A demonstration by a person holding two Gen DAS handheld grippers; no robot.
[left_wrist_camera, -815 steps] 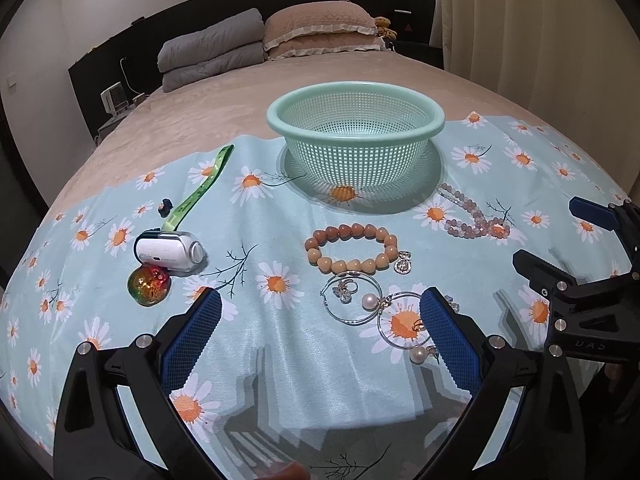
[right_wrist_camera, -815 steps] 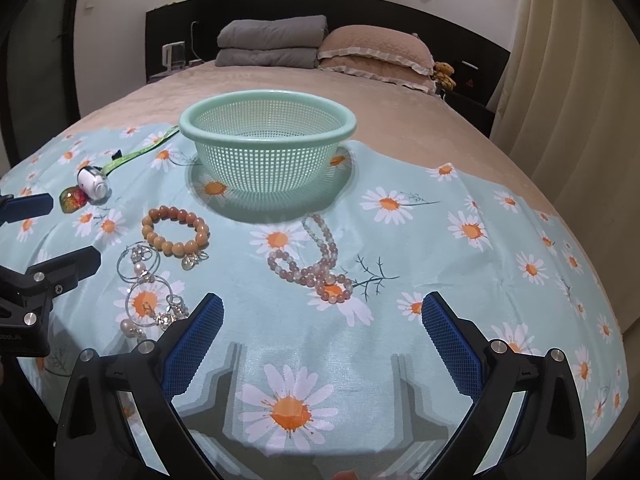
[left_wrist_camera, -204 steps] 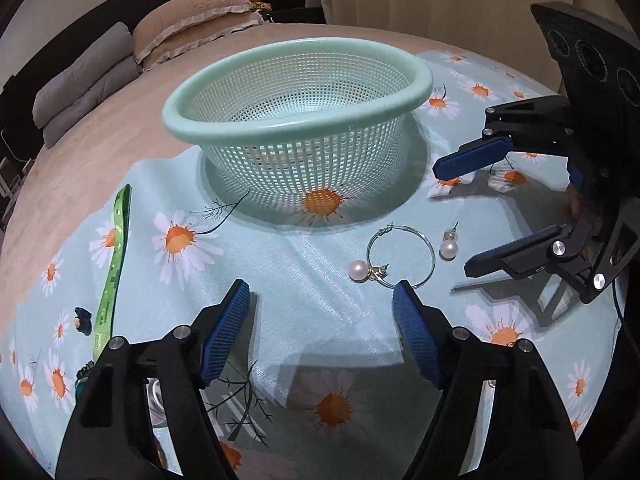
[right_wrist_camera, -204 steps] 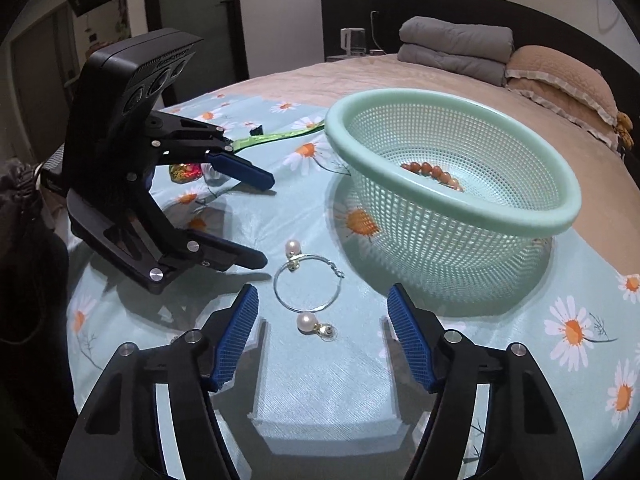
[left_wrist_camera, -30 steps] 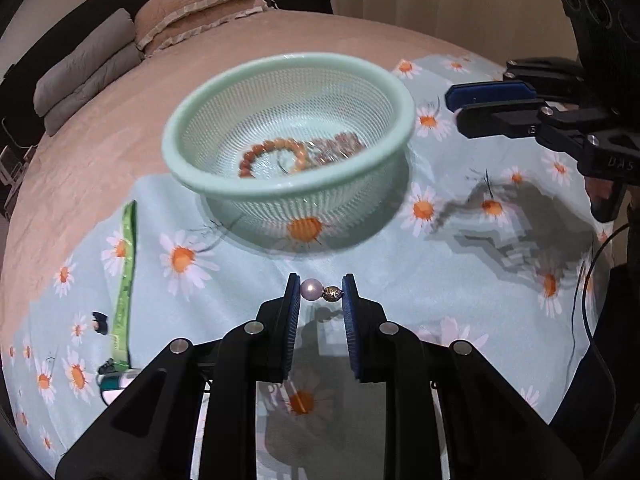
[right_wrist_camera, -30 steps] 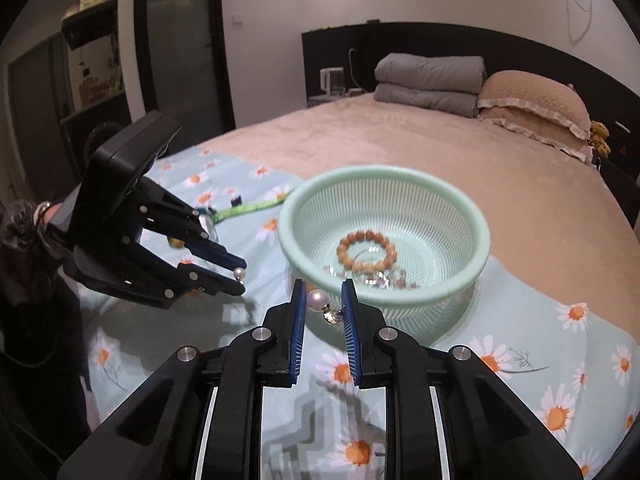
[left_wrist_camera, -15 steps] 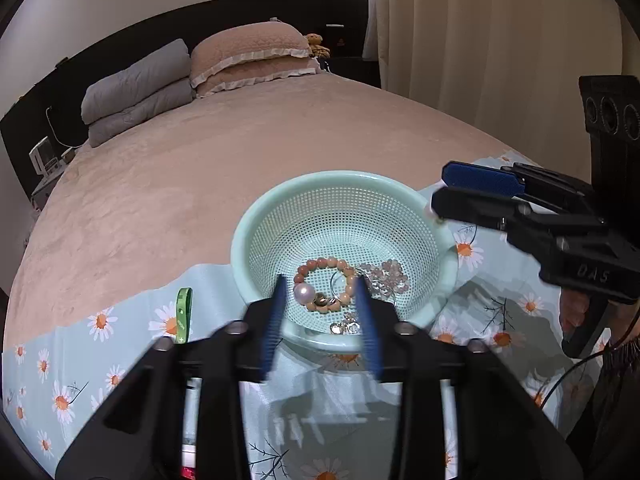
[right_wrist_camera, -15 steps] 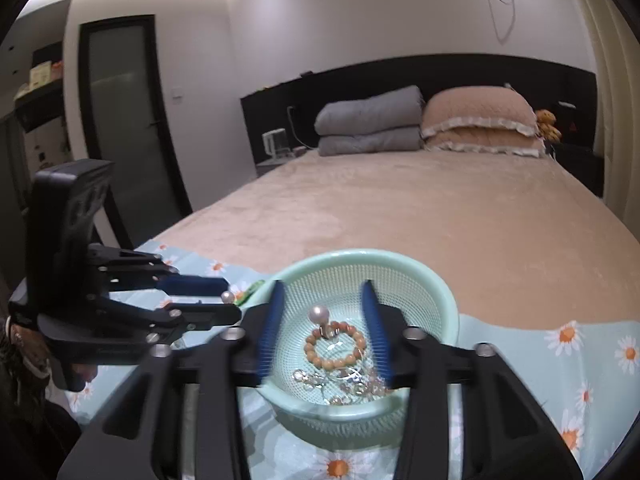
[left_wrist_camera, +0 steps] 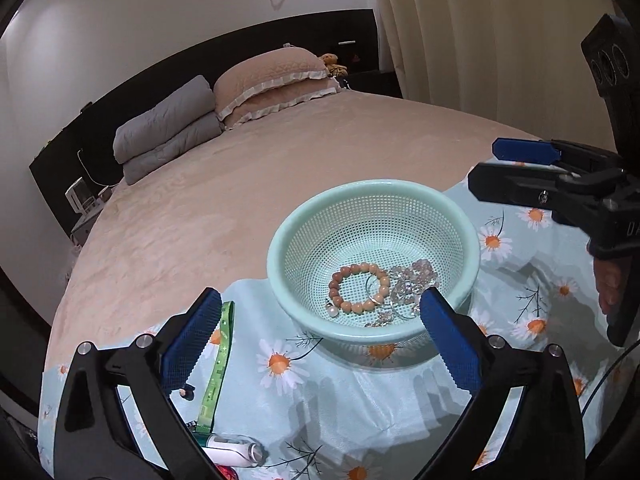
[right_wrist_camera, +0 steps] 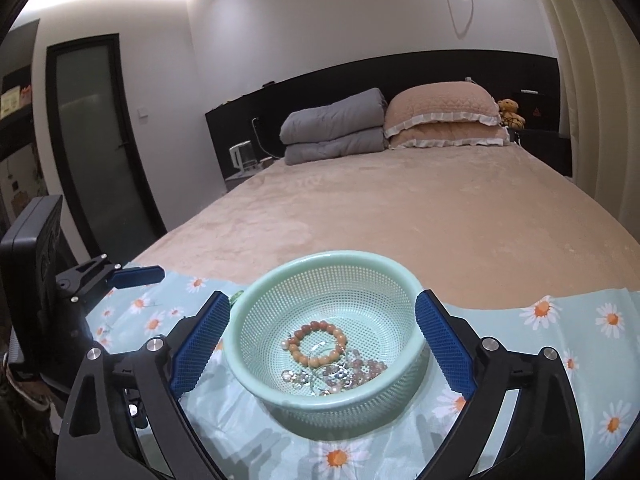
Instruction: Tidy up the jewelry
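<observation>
Bracelets (left_wrist_camera: 359,288) in basket (left_wrist_camera: 304,216) on cloth (left_wrist_camera: 360,400)

Beige bed (right_wrist_camera: 400,208), black headboard (right_wrist_camera: 320,80), white walls, curtains (left_wrist_camera: 480,40).

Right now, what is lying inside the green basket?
Inside the basket lie a brown bead bracelet, a pale bead strand and pearl hoop earrings. The near wall hides part of the bottom.

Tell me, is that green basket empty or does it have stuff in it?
Not empty: the basket holds a beaded bracelet, pale beads and hoop earrings.
</observation>
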